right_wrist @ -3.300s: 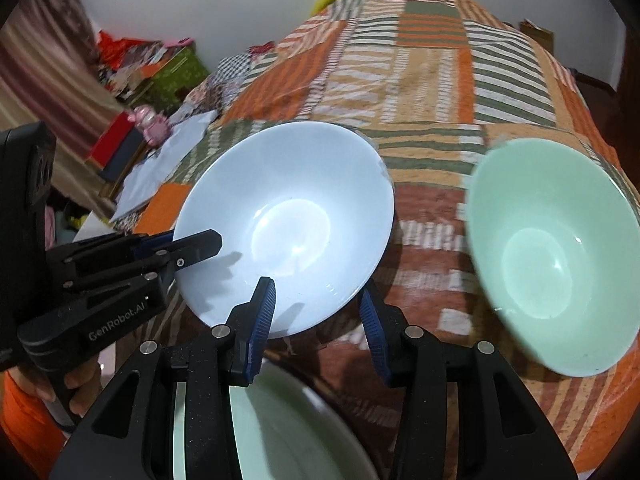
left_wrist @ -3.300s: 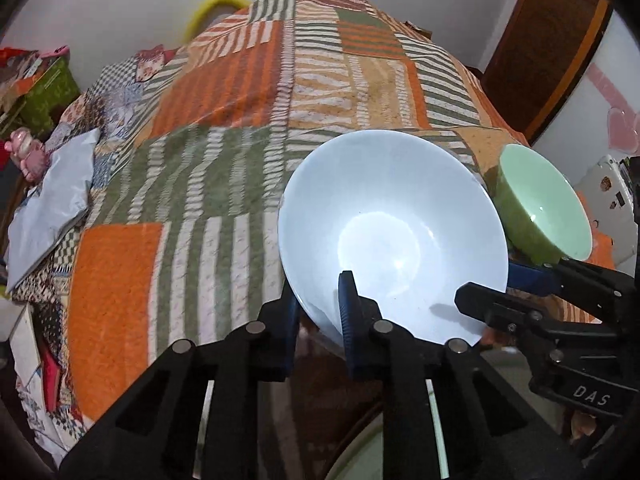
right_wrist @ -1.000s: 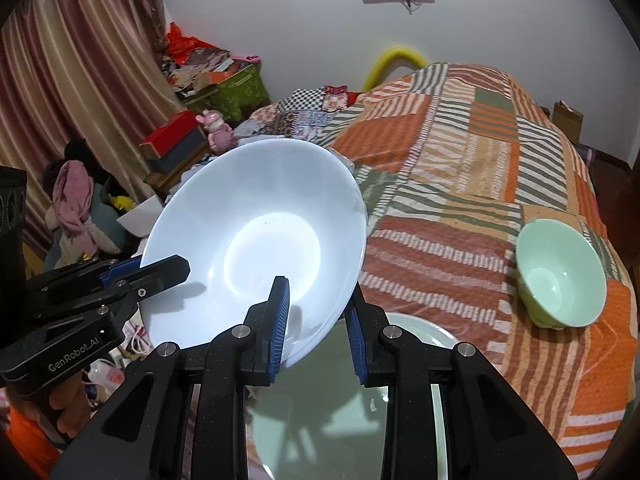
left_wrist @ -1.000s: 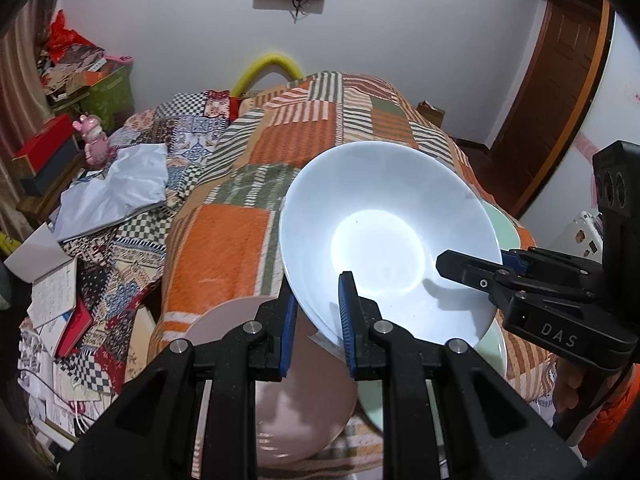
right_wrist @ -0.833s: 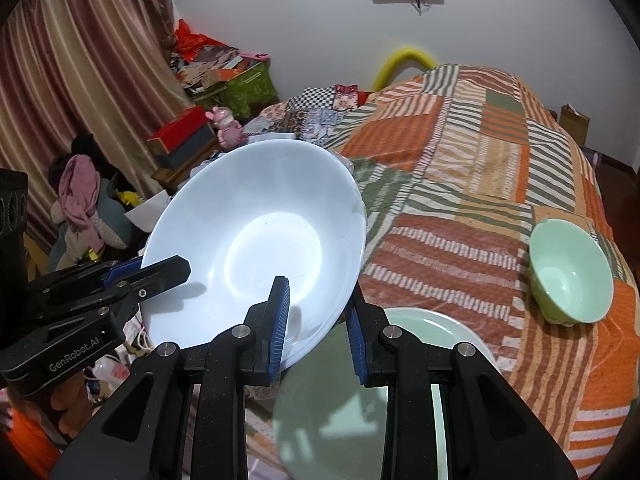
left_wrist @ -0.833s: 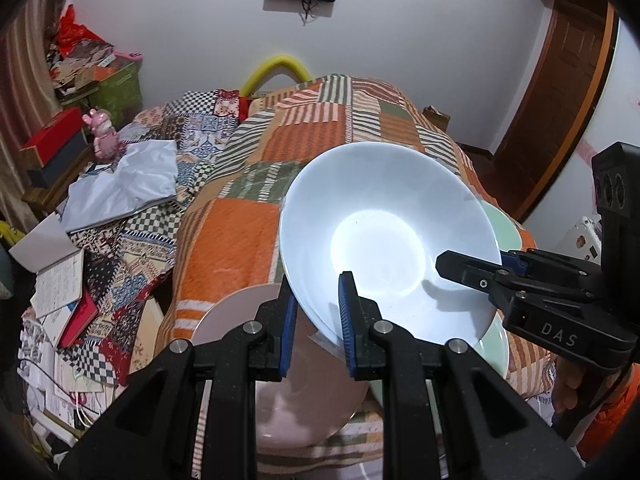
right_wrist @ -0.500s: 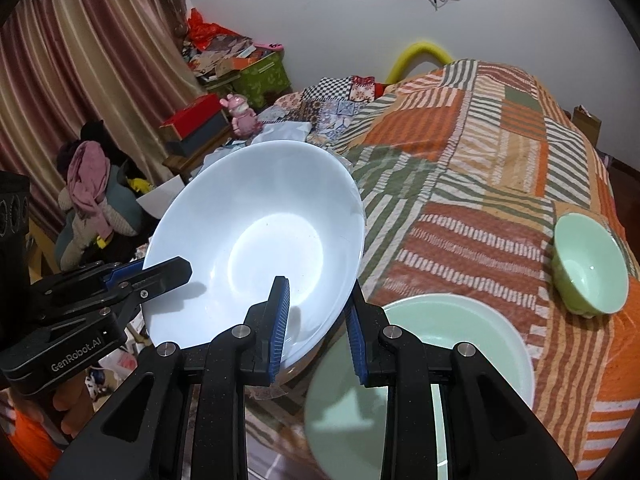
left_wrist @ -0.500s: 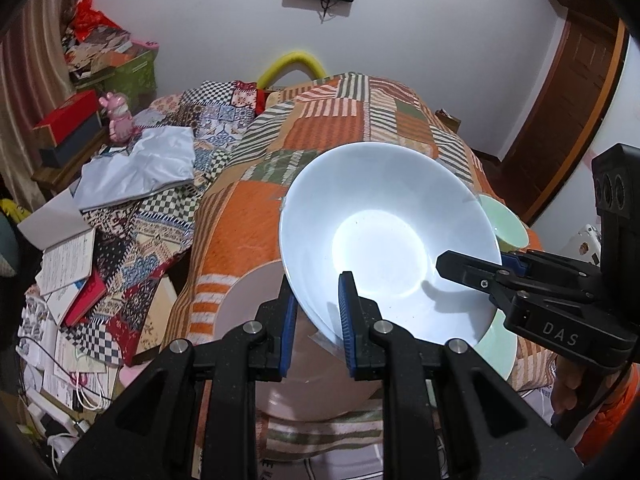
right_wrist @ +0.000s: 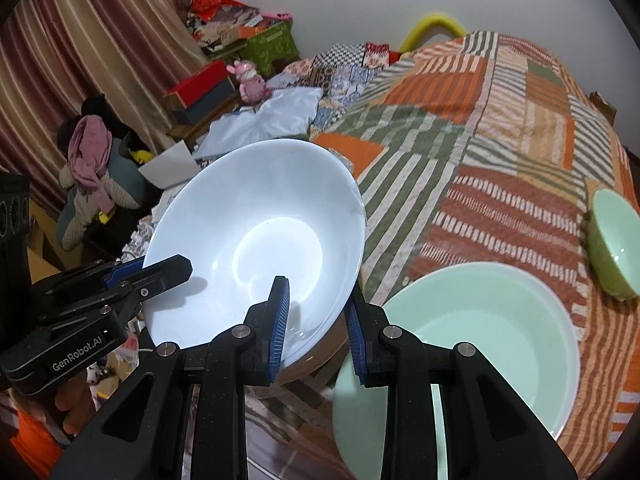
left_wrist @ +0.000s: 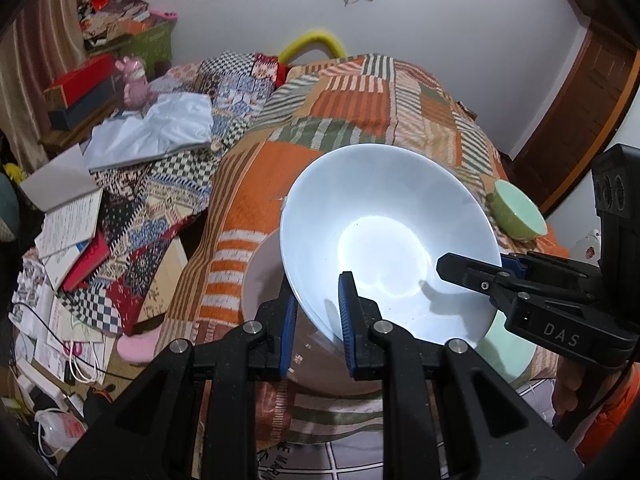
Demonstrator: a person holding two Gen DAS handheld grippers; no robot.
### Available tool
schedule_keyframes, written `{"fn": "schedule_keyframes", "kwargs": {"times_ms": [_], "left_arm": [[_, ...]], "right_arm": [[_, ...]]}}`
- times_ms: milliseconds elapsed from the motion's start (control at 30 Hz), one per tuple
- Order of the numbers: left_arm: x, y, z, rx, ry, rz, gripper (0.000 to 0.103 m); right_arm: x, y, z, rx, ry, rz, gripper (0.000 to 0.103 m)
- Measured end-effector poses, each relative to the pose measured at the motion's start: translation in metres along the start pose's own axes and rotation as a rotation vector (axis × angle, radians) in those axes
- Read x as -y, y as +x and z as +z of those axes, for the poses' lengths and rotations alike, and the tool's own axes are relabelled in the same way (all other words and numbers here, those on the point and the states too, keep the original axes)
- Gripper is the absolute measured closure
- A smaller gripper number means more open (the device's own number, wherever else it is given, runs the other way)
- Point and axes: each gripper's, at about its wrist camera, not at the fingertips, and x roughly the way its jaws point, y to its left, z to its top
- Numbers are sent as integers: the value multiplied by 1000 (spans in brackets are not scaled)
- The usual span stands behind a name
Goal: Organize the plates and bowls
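Both claws clamp the same white bowl (left_wrist: 384,240) by its rim, holding it tilted above the near end of the bed (left_wrist: 360,92). The left claw (left_wrist: 316,320) is nearly closed, its blue pads (left_wrist: 346,316) pinching the rim at the bowl's 6 o'clock in the left wrist view. In that view the right claw (left_wrist: 472,268) bites the rim at about 4 o'clock. The right wrist view shows the right claw (right_wrist: 316,320) likewise narrow on the rim at its 6 o'clock, one pad inside the bowl and one outside, while the left claw (right_wrist: 168,272) grips from 8 o'clock.

Under the white bowl lies a pale pink dish (left_wrist: 260,280), showing at its 8 o'clock in the left wrist view — whether the two touch cannot be told. Just beside it on the patchwork bedspread (right_wrist: 480,120) rests a wide mint-green plate (right_wrist: 480,340), at 4 o'clock of the white bowl in the right wrist view. A small green bowl (right_wrist: 616,248) stands well apart at 3 o'clock, near the bed's edge.

At 10 o'clock a pink toy figure (right_wrist: 250,76), a red box (right_wrist: 200,80), folded pale cloth (left_wrist: 152,128) and scattered books (left_wrist: 68,220) crowd the space beside the bed.
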Motion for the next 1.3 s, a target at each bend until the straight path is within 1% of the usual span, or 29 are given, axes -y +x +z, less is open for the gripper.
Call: {"fn": "schedule_keyframes", "kwargs": {"times_ms": [200, 333, 567, 800, 1033, 1167, 1233, 1300], "left_arm": [[-16, 15, -12, -43, -32, 7, 84], [-22, 20, -16, -58, -44, 14, 84], [-28, 30, -21, -82, -56, 13, 84], [-32, 32, -23, -81, -81, 2, 84], [-31, 38, -22, -98, -77, 7, 84], [-27, 41, -22, -115, -58, 7, 84], [-24, 44, -22, -121, -43, 25, 84], [-21, 43, -22, -103, -30, 41, 84]], "right_arm": [[-4, 17, -5, -53, 5, 13, 78], [-6, 27, -8, -83, 7, 18, 78], [-7, 32, -11, -114, -7, 18, 78], [-5, 30, -9, -116, -11, 23, 76], [-1, 24, -9, -105, -7, 37, 75], [3, 19, -12, -97, 2, 42, 75], [6, 15, -14, -88, -1, 26, 75], [8, 11, -16, -83, 2, 32, 75]]}}
